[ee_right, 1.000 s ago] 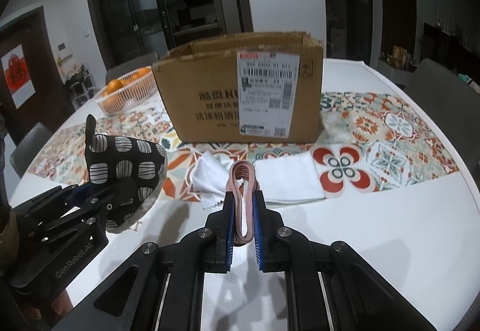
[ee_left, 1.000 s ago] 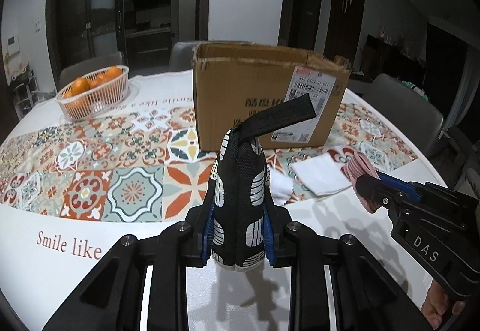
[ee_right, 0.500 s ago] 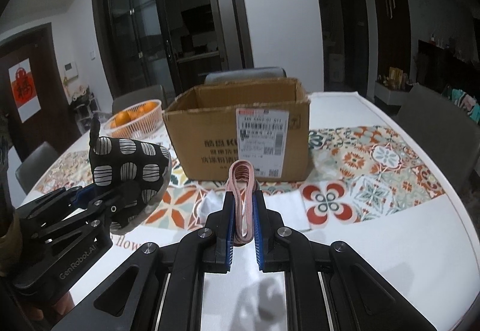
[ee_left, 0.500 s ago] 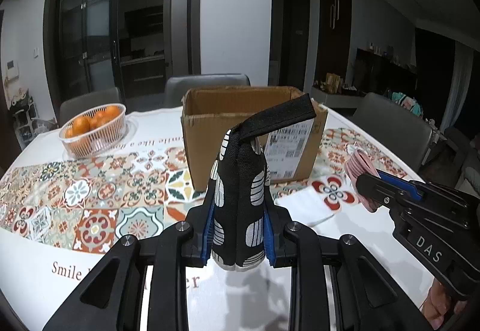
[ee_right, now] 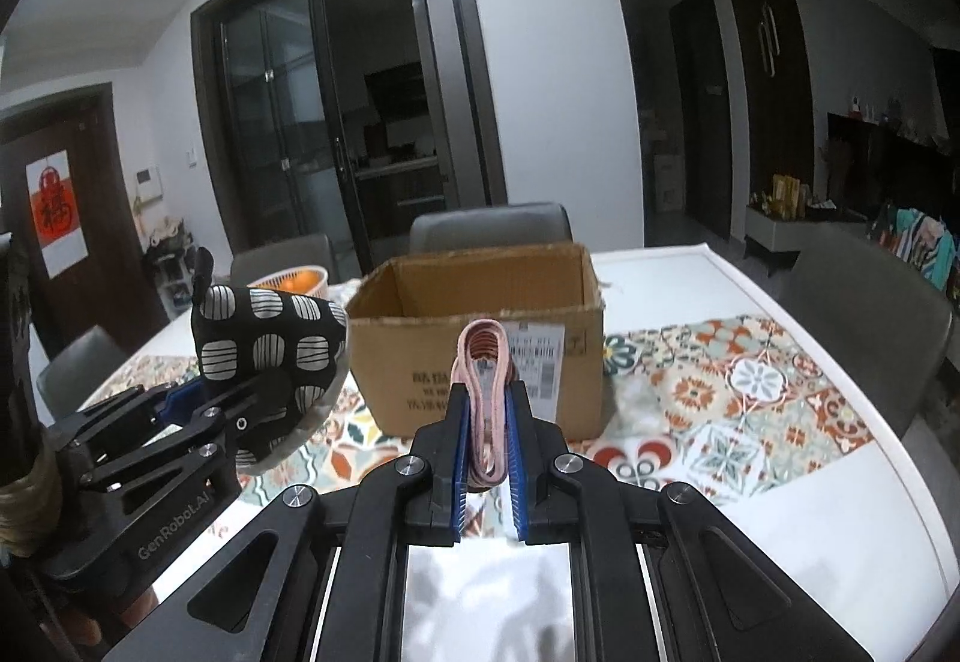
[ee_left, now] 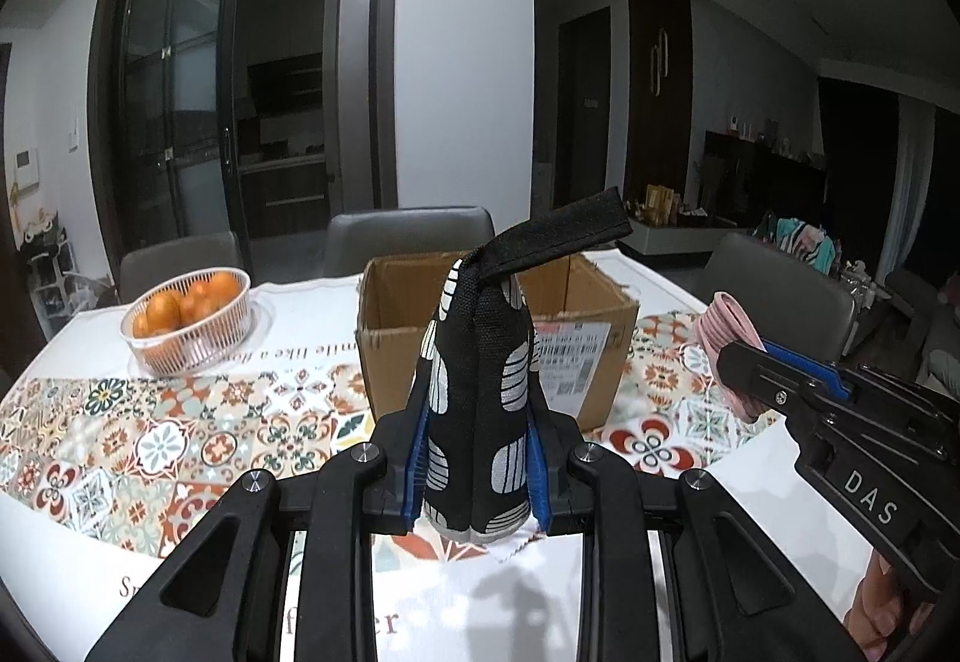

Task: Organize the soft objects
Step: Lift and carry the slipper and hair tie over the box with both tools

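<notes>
My left gripper (ee_left: 477,476) is shut on a black oven mitt (ee_left: 477,398) with white patches and a black loop, held in the air in front of an open cardboard box (ee_left: 558,296). The mitt also shows in the right wrist view (ee_right: 270,350). My right gripper (ee_right: 485,440) is shut on a folded pink cloth (ee_right: 485,392), also in the air before the box (ee_right: 480,314). The pink cloth shows at the right of the left wrist view (ee_left: 729,326).
A white basket of oranges (ee_left: 186,320) stands at the back left on the round table with a patterned runner (ee_left: 150,434). A white cloth corner (ee_left: 510,545) lies under the mitt. Grey chairs (ee_left: 414,236) ring the table.
Both grippers have risen with their loads and tilted up, so the box's open top now shows. The white cloths on the table have dropped mostly out of sight.
</notes>
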A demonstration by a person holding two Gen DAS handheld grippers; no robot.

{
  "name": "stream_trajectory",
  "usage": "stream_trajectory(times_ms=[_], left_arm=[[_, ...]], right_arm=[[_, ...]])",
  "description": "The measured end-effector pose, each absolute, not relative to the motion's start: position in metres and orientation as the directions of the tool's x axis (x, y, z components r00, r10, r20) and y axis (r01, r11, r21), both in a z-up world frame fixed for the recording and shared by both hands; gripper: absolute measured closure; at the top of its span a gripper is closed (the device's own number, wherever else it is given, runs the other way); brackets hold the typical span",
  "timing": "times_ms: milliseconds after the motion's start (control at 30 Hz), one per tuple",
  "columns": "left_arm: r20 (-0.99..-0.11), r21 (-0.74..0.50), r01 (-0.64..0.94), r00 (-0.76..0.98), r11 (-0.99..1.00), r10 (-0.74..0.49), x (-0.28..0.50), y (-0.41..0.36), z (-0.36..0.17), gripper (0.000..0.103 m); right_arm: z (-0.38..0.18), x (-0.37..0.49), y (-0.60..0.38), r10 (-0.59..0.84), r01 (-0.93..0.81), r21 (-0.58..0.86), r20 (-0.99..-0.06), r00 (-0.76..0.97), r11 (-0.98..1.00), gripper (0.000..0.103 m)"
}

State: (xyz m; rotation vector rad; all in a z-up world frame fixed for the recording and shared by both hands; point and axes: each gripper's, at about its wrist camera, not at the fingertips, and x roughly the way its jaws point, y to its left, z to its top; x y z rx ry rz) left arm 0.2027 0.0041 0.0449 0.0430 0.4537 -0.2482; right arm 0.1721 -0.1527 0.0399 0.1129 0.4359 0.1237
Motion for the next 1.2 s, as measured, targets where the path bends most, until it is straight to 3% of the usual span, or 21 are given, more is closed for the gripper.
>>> stream_trajectory(times_ms=[533, 1200], left_arm=[[-0.386, 0.009, 0.247, 0.895, 0.969, -0.225, 0.227, -0.001, 0.070, 0.076], [-0.358, 0.053, 0.226, 0.913, 0.973, -0.192, 0.279, -0.006, 0.077, 0.076]], right_arm=[[0.067, 0.193, -0.159, 0.144, -0.110, 0.120, -0.330, 0.933, 0.987, 0.090], [0.079, 0.250, -0.161, 0.155, -0.129, 0.105, -0.295, 0.943, 0.986, 0.090]])
